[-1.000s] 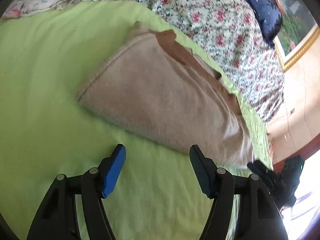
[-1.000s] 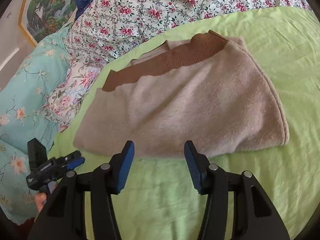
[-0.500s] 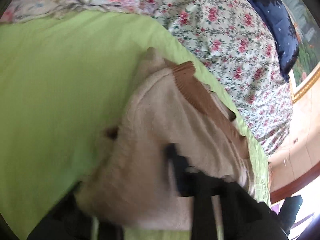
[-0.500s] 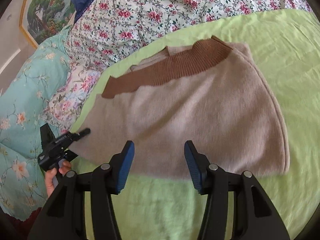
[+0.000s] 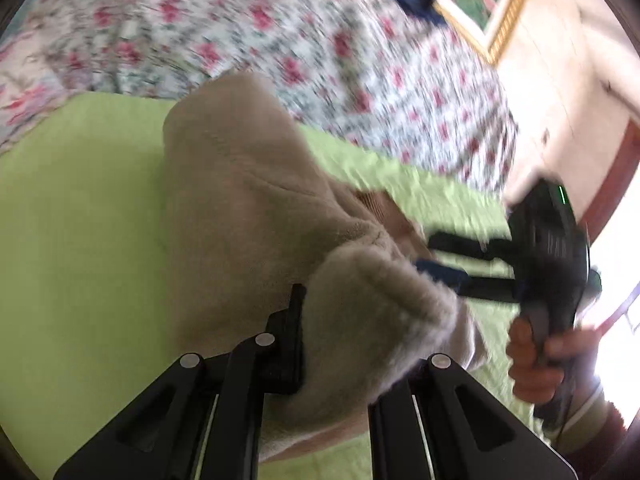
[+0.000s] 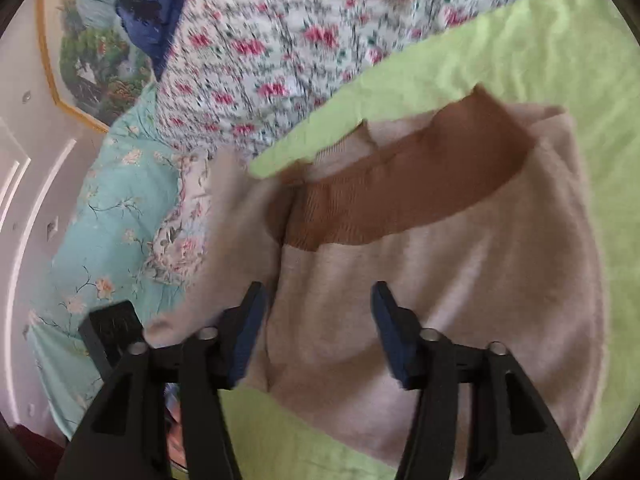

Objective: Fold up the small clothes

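Observation:
A beige knit garment (image 6: 460,280) with a brown ribbed band (image 6: 400,192) lies folded on the green sheet (image 6: 540,60). My left gripper (image 5: 348,344) holds a thick fold of the beige garment (image 5: 248,216) between its jaws and lifts it; the right fingertip is hidden under the cloth. My right gripper (image 6: 316,332) is open, its blue pads low over the garment's near edge with cloth between them. The right gripper also shows in the left wrist view (image 5: 460,276), beside the lifted fold.
A floral quilt (image 6: 280,40) lies beyond the green sheet. A teal floral cover (image 6: 100,240) is at the left. A dark blue pillow (image 6: 152,8) and a framed picture (image 6: 88,56) are at the back. The frames are blurred by motion.
My left gripper moved forward, closed on the garment's end and lifted it over toward the right gripper. My right gripper moved forward until the garment's near edge lay between its open pads.

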